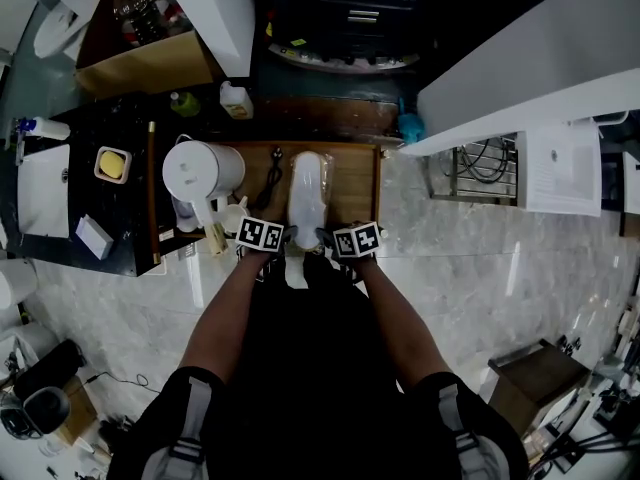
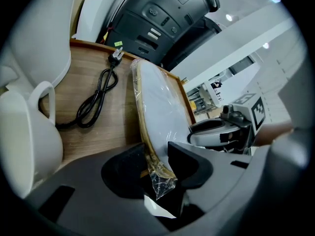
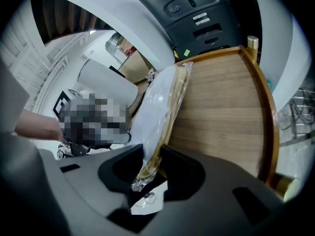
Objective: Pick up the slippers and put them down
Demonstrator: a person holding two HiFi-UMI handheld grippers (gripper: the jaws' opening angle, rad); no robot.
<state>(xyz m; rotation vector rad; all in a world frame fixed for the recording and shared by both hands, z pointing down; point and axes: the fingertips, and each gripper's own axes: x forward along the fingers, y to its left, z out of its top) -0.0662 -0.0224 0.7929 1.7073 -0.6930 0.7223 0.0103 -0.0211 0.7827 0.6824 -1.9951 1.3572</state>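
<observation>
Slippers [image 1: 305, 200] point away lengthwise; left gripper [image 2: 157, 154] and right gripper [image 3: 155, 159] jaws clamp near end.

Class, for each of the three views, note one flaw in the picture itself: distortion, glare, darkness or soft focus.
Head view: the top centre sinks into darkness; pale glare streaks on the marble floor. Left gripper view: black corners round a circular image; the near white mug is soft. Right gripper view: the wooden tray has an edge that bows strongly; sheen on the wrapped slippers.
</observation>
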